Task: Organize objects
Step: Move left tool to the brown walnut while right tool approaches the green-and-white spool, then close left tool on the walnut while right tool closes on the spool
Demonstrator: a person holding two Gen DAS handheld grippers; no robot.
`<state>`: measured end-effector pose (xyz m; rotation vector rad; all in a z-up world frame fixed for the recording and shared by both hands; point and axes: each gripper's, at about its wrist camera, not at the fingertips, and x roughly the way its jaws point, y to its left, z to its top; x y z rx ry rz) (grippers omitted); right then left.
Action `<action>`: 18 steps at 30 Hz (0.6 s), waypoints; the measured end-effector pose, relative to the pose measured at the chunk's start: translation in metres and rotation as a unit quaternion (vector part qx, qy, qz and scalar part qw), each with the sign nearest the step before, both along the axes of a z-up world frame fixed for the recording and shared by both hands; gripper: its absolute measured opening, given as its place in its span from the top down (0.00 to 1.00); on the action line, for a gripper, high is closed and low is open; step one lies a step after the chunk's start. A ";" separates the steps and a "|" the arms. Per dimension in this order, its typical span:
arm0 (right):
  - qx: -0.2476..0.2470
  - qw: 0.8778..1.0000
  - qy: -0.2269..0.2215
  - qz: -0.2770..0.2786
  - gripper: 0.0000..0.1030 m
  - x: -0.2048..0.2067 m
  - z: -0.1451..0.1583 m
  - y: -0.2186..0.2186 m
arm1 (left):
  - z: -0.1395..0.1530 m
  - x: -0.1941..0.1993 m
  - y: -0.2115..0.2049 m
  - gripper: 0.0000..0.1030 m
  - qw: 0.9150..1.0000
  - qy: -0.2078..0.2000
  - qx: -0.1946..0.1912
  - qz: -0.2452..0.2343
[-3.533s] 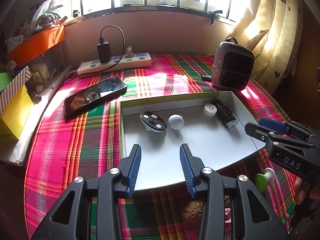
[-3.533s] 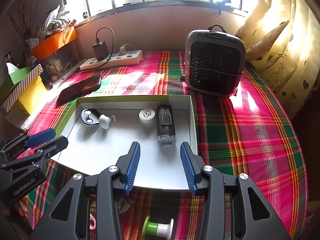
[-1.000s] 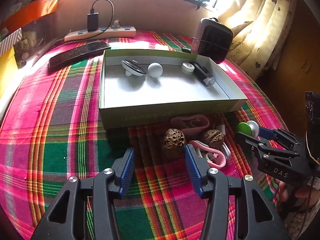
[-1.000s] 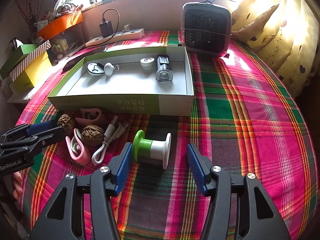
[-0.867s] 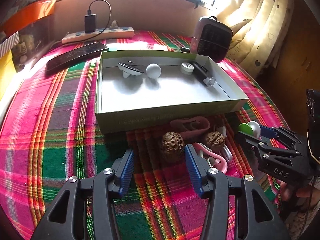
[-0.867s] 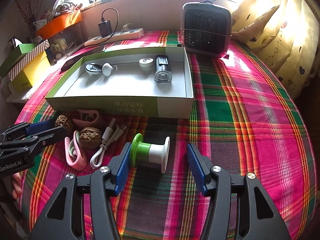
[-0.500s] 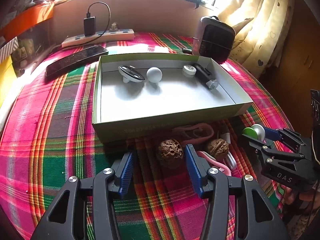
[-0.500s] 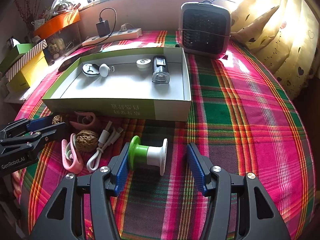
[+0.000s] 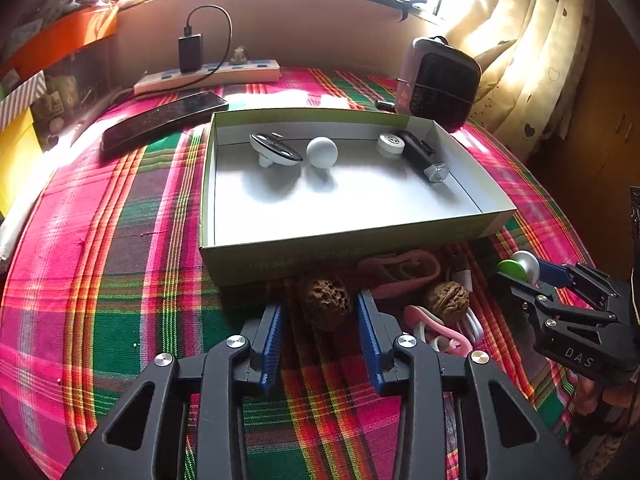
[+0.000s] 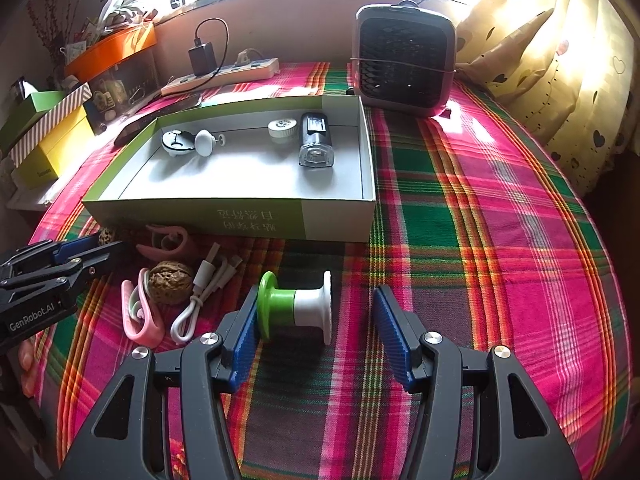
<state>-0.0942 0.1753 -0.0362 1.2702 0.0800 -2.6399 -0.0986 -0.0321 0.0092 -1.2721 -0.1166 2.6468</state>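
Walnut (image 9: 325, 303) between spread left fingers (image 9: 269, 334) near box wall (image 9: 320, 258), spool (image 10: 297, 307) between spread right fingers (image 10: 390, 334), nothing held

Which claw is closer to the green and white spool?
Right. The right gripper straddles the spool, open. The left gripper is off to its left, around a walnut.

The shallow green-and-white cardboard box (image 10: 256, 222) walls off the far side of the clutter. Pink plastic clips (image 10: 140, 316), a wrinkled brown walnut (image 10: 169, 276) and a coiled white cable (image 10: 204, 288) crowd together. Open plaid cloth (image 10: 500, 264) stretches right of the green-and-white spool (image 10: 298, 308).
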 end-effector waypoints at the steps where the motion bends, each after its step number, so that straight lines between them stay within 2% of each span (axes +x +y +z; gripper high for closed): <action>1: -0.001 1.000 0.000 0.001 0.48 0.000 0.000 0.000 | 0.000 0.000 0.000 0.70 1.000 0.000 0.000 0.001; 12: -0.006 1.000 0.002 0.005 0.67 0.001 0.000 0.000 | -0.001 0.000 0.000 0.72 1.000 0.002 -0.002 0.001; 18: -0.008 1.000 0.002 0.006 0.67 0.002 0.000 -0.001 | 0.000 0.000 0.000 0.72 1.000 0.002 -0.002 0.002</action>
